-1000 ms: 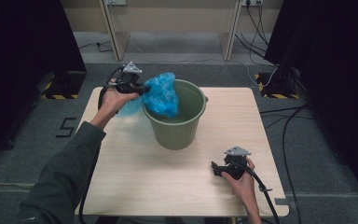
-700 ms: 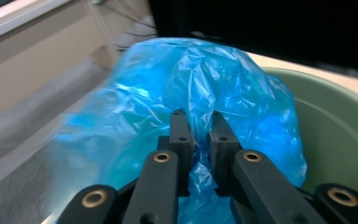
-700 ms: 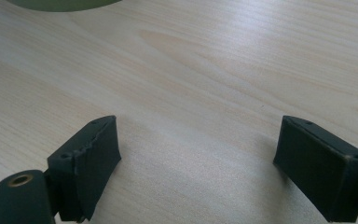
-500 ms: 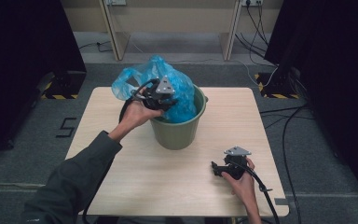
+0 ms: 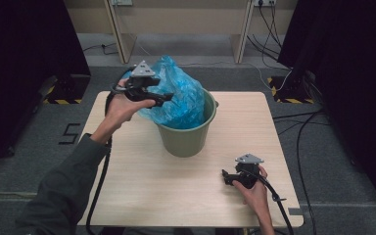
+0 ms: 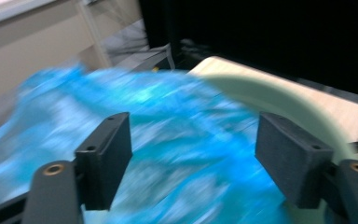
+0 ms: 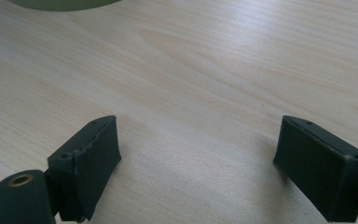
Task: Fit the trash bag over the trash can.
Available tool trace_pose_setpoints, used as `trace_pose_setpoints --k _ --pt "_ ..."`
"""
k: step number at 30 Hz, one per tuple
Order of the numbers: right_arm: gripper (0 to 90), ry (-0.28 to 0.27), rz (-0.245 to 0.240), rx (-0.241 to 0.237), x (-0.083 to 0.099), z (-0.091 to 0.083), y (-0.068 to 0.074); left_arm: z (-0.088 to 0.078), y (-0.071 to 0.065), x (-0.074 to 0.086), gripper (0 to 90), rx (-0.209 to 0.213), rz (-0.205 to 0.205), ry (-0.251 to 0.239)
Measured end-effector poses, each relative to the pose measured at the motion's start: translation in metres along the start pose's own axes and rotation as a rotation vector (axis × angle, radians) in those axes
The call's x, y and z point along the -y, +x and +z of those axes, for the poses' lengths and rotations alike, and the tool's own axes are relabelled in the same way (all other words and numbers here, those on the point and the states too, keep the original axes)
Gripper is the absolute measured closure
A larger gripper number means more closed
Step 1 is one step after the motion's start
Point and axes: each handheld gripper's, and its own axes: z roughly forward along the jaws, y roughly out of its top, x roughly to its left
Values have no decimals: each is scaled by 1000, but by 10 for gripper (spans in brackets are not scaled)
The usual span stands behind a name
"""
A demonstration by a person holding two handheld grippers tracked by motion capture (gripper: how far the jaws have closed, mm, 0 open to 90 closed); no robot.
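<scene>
Upper left of centre in the high view, my left gripper [image 5: 162,99] hangs over the near-left rim of the round olive-green plastic bucket [image 5: 188,138], its jaws pointing right across the crumpled translucent blue plastic bag [image 5: 178,98]. Those jaws have just been opening. In the left gripper view they stand wide apart, with the blurred blue film [image 6: 177,140] spread behind and below the gap; I see neither pad [image 6: 108,156] pressing on it, so nothing is gripped. Whether the film brushes a pad, I cannot tell through the blur. The bag sits stuffed in the bucket's mouth, billowing above the rim and spilling toward the upper left, past the bucket's far-left edge. The bucket stands upright in the middle of the pale wooden table [image 5: 142,191].

Lower right of the high view, my right gripper [image 5: 227,177] sits low over the table top near the front right corner, well apart from the bucket. In the right gripper view its jaws are spread wide with bare wood [image 7: 200,116] between them, holding nothing; a sliver of the bucket's base [image 7: 60,3] shows at the top left edge.
</scene>
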Motion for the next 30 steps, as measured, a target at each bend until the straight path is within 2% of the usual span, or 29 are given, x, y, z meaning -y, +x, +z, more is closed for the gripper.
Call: trace_pose_setpoints --k 1,2,3,4,5,6,7,8,9,10,13,14,15,17,18,20,21,23,24,25,26,30 --pt "138 -1 -2 0 0 0 0 0 0 0 217 0 0 0" --pt "138 -1 -2 0 0 0 0 -1 7 6 217 -29 -15 13" --pt "136 1 -1 -2 0 0 0 2 16 17 191 -50 -48 34" --pt "136 1 -1 -2 0 0 0 2 16 17 185 -50 -48 34" --pt "135 2 0 -2 0 0 0 4 19 23 185 -53 -65 51" --pt "134 2 0 -2 0 0 0 12 23 32 181 -63 -77 74" --pt "134 2 0 -2 0 0 0 12 23 32 181 -63 -77 74" --pt "134 2 2 -2 0 0 0 21 24 40 181 -76 -84 112" --pt "134 2 0 -2 0 0 0 21 24 40 181 -76 -84 112" --pt "134 3 2 -3 0 0 0 31 23 45 183 -67 -71 157" --pt "134 3 2 -3 0 0 0 36 23 46 215 -62 -66 168" --pt "134 3 1 -2 0 0 0 38 21 47 249 -64 -53 170" --pt "133 2 0 -3 0 0 0 40 20 47 322 -66 -34 178" --pt "133 3 1 -4 0 0 0 42 18 47 387 -76 -7 192" --pt "133 3 0 -4 0 0 0 42 18 47 475 -69 -2 190" --pt "133 3 0 -6 0 0 0 41 17 46 502 -85 8 176" --pt "132 3 -1 -6 0 0 0 40 18 45 558 -96 18 165" --pt "132 3 -1 -6 0 0 0 36 18 42 582 -105 14 122" --pt "132 2 -2 -5 0 0 0 31 18 38 646 -126 18 79" --pt "132 2 -2 -5 0 0 0 31 18 38 685 -126 18 79" --pt "132 3 -3 -5 0 0 0 28 16 36 685 -126 24 60" --pt "131 2 -2 -6 0 0 0 23 2 29 783 -98 80 17"
